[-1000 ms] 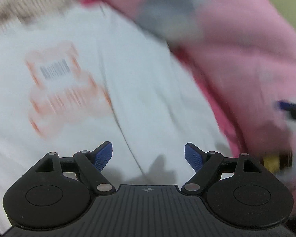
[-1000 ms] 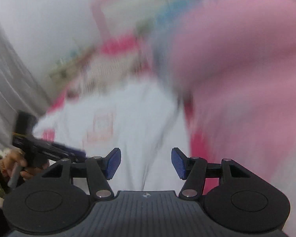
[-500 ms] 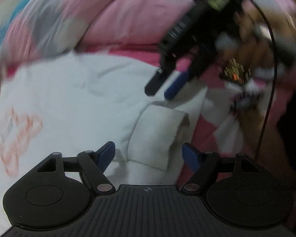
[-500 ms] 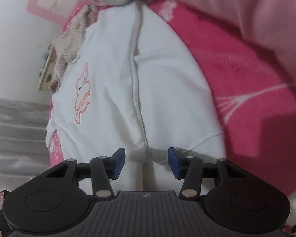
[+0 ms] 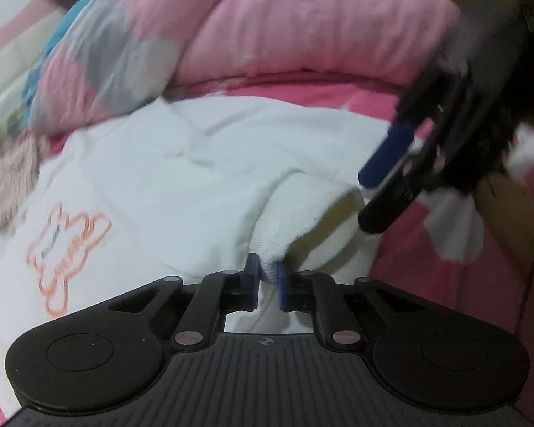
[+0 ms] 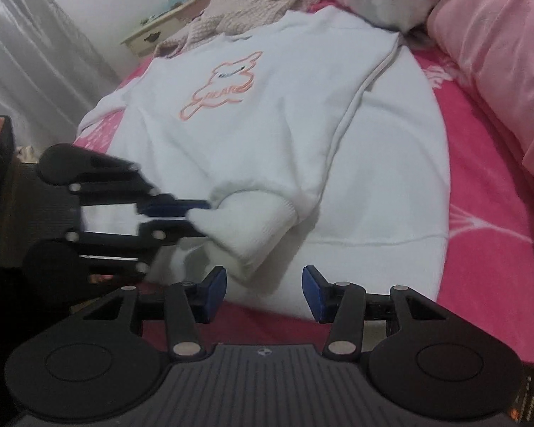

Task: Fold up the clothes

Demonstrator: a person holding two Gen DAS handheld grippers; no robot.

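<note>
looking along the left claw [image 5: 268, 283], a ribbed cuff [image 5: 284, 220] of the white sweatshirt [image 5: 181, 178] is seen pinched between its pads. from the right wrist, the right claw [image 6: 264, 293] is held open above the sweatshirt's hem, spread on the pink bed [image 6: 487, 213].

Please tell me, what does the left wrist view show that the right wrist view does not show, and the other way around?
Only the left wrist view shows, close up, the left gripper shut on the sleeve cuff.

Only the right wrist view shows the right gripper open and empty, a small cream table by the wall and a grey curtain.

Both show the white sweatshirt with its orange print, the beige knit garment, the pink bedsheet and the pink quilt.
</note>
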